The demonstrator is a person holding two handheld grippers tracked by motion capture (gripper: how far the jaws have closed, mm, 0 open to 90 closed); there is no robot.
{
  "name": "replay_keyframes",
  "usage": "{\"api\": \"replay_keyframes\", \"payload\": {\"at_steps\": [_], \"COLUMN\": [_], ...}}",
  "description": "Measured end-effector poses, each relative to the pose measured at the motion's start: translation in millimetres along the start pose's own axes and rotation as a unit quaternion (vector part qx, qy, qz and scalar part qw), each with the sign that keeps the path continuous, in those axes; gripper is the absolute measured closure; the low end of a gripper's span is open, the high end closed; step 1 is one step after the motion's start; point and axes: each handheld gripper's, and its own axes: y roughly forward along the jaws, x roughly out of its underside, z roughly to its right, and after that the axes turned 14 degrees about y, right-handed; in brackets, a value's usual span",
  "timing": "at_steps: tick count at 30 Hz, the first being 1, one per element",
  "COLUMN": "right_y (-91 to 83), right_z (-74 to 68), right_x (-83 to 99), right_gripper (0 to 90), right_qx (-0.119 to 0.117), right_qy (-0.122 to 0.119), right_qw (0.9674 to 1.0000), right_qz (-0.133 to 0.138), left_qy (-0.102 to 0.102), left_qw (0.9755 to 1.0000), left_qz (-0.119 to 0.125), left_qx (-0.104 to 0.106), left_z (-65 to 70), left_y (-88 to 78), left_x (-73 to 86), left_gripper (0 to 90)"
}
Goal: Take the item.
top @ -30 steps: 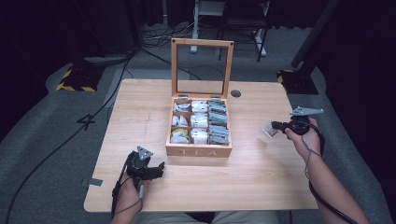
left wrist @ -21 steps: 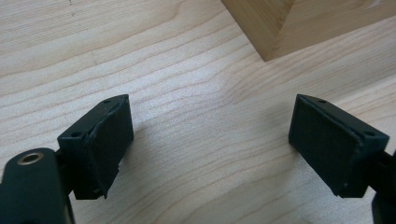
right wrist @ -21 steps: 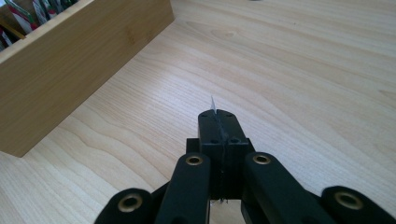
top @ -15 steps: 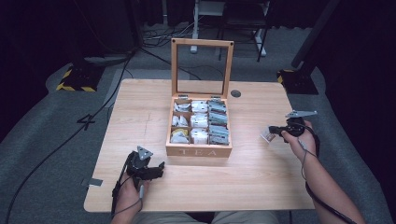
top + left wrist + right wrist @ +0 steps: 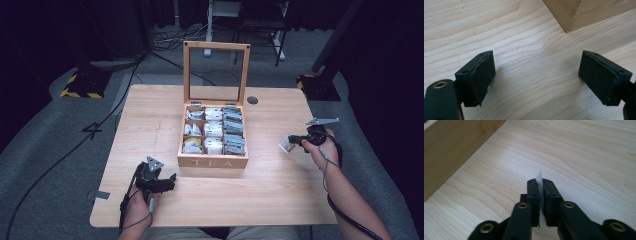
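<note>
the right gripper [image 5: 295, 141], which was higher and farther back a second ago, has come down toward the near side of the table [image 5: 280, 195] and pinches a white tea packet [image 5: 286, 145] between closed jaws, to the right of the tea box [image 5: 212, 161]. the left gripper [image 5: 167, 181] has stayed at the near left, jaws wide apart with nothing between them, just by the box's front corner. the box's glass lid [image 5: 216, 72] stands upright at the back, with packets filling the compartments.
</note>
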Motion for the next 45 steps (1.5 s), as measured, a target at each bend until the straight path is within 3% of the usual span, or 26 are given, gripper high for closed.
{"api": "replay_keyframes", "payload": {"at_steps": [2,6,10,14,18,27,31,37,45], "right_y": [1.1,-0.3,-6.8,-18.1,-31.5,-66.7,-79.0,-87.3,-86.2], "right_z": [1.3,5.4,8.5,10.3,5.3,-18.9,-31.2,-46.9,-62.4], "right_x": [0.9,1.3,0.2,-1.7,-0.5,14.4,24.8,42.2,68.2], "right_gripper": [75.3,54.8,47.5,46.1,45.5,44.1,44.0,43.3,42.4], "right_qx": [0.008,0.024,0.032,0.028,0.018,-0.027,-0.051,-0.078,-0.097], "right_qy": [-0.007,-0.018,-0.017,-0.018,-0.037,-0.076,-0.081,-0.086,-0.09], "right_qw": [0.9999,0.9993,0.9986,0.9979,0.997,0.9927,0.9912,0.9892,0.9877], "right_qz": [-0.002,0.021,0.039,0.056,0.066,0.09,0.091,0.09,0.083], "left_qy": [0.0,0.0,0.0,0.0,0.0,0.0,0.0,0.0,0.003], "left_qw": [1.0,1.0,1.0,1.0,1.0,1.0,1.0,1.0,1.0], "left_qz": [0.0,0.0,0.0,0.0,0.0,0.0,0.0,0.0,0.0], "left_qx": [0.0,0.0,0.0,0.0,0.0,-0.002,0.0,0.0,0.002], "left_z": [0.0,0.0,0.0,0.0,1.1,3.6,4.0,4.0,3.3], "left_y": [0.0,0.0,0.0,-0.1,-0.9,-3.7,-4.3,-4.2,-3.2], "left_x": [0.0,0.0,0.0,0.0,0.8,3.3,3.8,3.7,2.8], "left_gripper": [14.5,14.5,14.5,14.5,14.6,14.6,14.6,14.6,14.4]}}
